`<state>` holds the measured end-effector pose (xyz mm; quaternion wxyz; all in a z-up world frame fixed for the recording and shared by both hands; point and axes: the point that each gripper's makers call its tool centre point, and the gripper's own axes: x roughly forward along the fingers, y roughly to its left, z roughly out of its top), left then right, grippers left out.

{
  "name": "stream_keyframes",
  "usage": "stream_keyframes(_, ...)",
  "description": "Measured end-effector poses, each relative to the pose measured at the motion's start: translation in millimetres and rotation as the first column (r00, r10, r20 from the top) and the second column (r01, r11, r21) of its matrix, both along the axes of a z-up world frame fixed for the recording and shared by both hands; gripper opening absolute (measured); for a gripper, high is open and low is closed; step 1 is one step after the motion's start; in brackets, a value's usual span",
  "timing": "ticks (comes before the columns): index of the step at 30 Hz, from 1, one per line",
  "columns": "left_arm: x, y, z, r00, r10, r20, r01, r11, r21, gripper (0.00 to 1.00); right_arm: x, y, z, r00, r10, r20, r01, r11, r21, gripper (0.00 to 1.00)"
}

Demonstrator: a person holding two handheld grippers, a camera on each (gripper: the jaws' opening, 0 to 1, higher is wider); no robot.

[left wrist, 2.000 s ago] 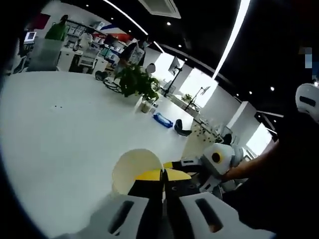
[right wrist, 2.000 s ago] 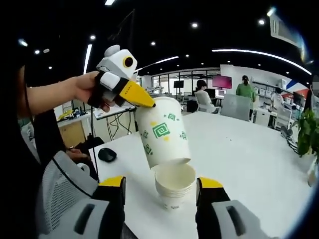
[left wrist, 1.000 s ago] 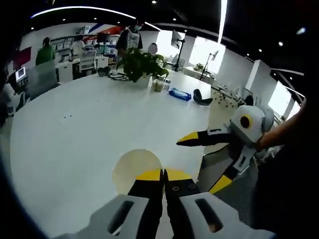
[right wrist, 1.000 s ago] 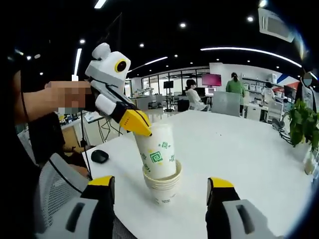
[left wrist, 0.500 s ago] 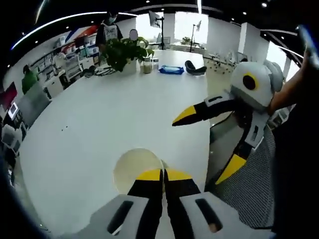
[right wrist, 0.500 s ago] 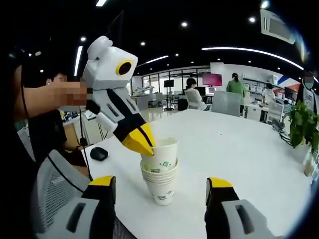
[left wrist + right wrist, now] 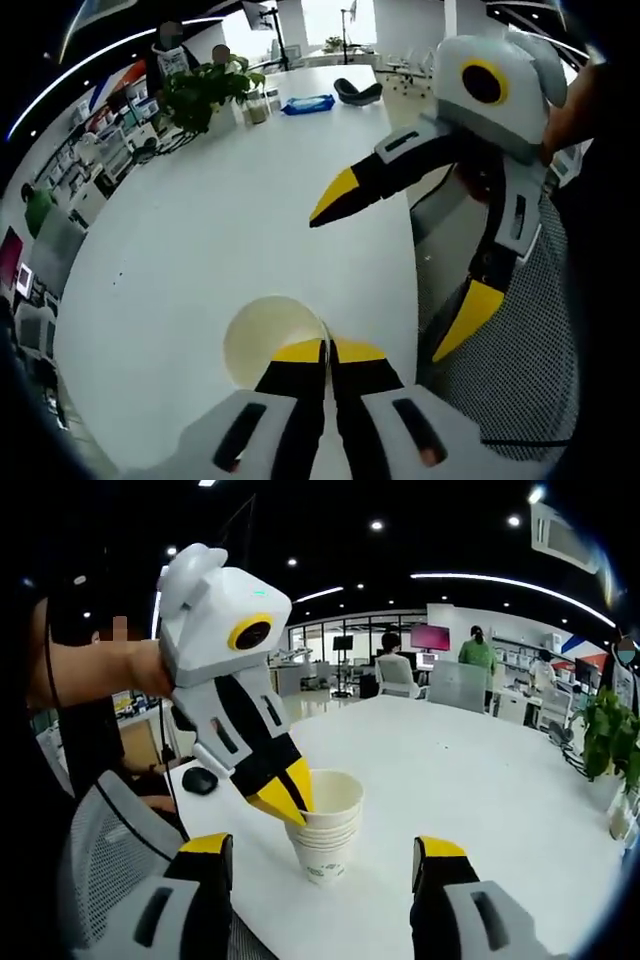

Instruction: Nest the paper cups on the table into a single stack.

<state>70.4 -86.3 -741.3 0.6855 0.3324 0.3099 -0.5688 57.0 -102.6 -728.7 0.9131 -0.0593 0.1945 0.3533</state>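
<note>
The left gripper (image 7: 285, 802) is pinching the near rim of the top paper cup (image 7: 330, 792), jaws pressed together on it; that cup is sitting nested in the stack of paper cups (image 7: 323, 850) on the white table (image 7: 480, 780); a hand (image 7: 105, 675) is gripping it from the left, angled down; the right gripper (image 7: 318, 865) is hanging spread wide, empty, straddling the stack's near side; the stack's lower cups are partly hidden in the left gripper view.

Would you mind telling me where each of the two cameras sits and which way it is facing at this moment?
Left gripper view: rides on the left gripper, looking down onto the white table; its shut jaws pinch the top cup's rim, and the right gripper hangs open beside.
Right gripper view: rides on the right gripper, looking level across the table at the cup stack; a forearm shows.
Shared: both grippers, cups, table.
</note>
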Motion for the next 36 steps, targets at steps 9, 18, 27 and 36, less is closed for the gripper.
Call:
stream_keyframes(9, -0.6, 7, 7.3, 0.999, -0.033, 0.002, 0.033, 0.999, -0.001, 0.11, -2, 6, -5.1, 0.999, 0.033, -0.013, -0.033, 0.999, -0.010, 0.73)
stream_keyframes(18, 10.6, 22, 21.1, 0.999, 0.003, 0.036, -0.001, 0.998, -0.058, 0.29, 3, 8, -8.9, 0.998, 0.066, -0.024, -0.067, 0.997, -0.036, 0.73)
stream_keyframes(27, 27.7, 55, 13.1, 0.993, 0.111, 0.031, -0.106, 0.987, -0.118, 0.39, 7, 8, -18.0, 0.994, 0.104, -0.045, -0.107, 0.992, -0.072, 0.71)
stream_keyframes(36, 22.9, 56, -8.1, 0.986, 0.155, -0.056, -0.163, 0.969, -0.188, 0.42, 11, 10, -31.0, 0.986, 0.154, -0.067, -0.161, 0.980, -0.114, 0.65)
